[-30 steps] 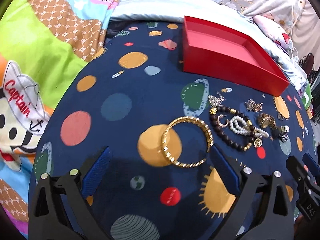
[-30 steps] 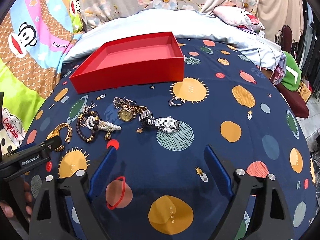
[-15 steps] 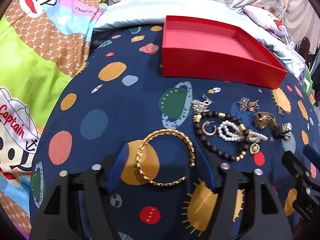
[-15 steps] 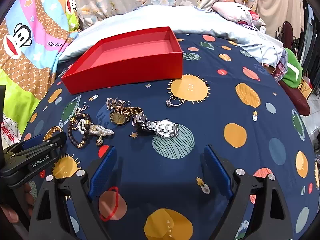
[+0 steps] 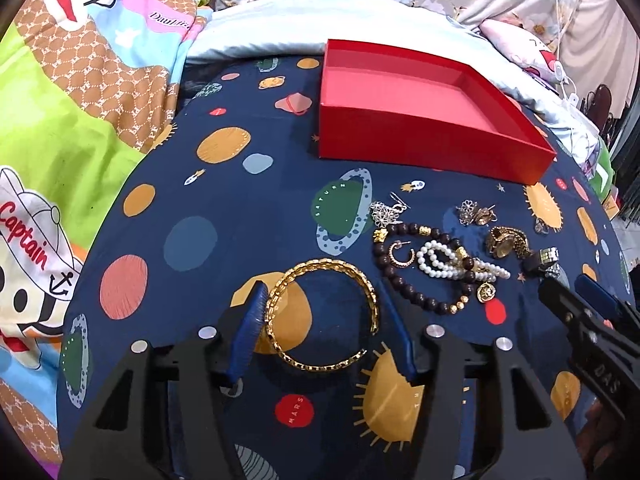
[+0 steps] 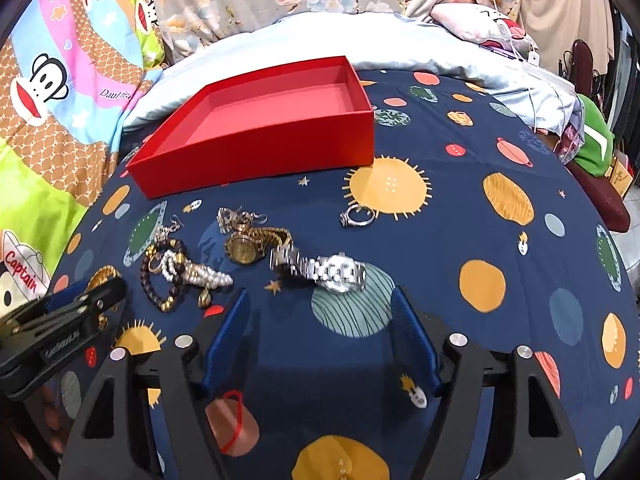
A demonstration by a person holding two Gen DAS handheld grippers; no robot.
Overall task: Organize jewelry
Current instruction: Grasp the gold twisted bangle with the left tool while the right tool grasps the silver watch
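Note:
A gold chain bangle (image 5: 322, 316) lies on the navy planet-print cloth between the blue pads of my left gripper (image 5: 324, 312); the jaws stand close on either side of it, and contact is unclear. Right of it lie a dark bead bracelet (image 5: 416, 280), a pearl strand (image 5: 452, 264), earrings (image 5: 474, 212) and a gold watch (image 5: 506, 242). An empty red box (image 5: 420, 144) stands behind. My right gripper (image 6: 320, 312) is open, just short of a silver watch (image 6: 328, 268). A silver ring (image 6: 358, 216) lies beyond it.
The cloth covers a bed, with a cartoon monkey blanket (image 5: 80, 100) to the left and a pale blue pillow (image 6: 360, 40) behind the red box (image 6: 260, 128). A green cap (image 6: 596, 144) sits at the far right edge.
My left gripper moved forward over the gold bangle and its jaws narrowed around it. My right gripper advanced toward the silver watch and narrowed a little.

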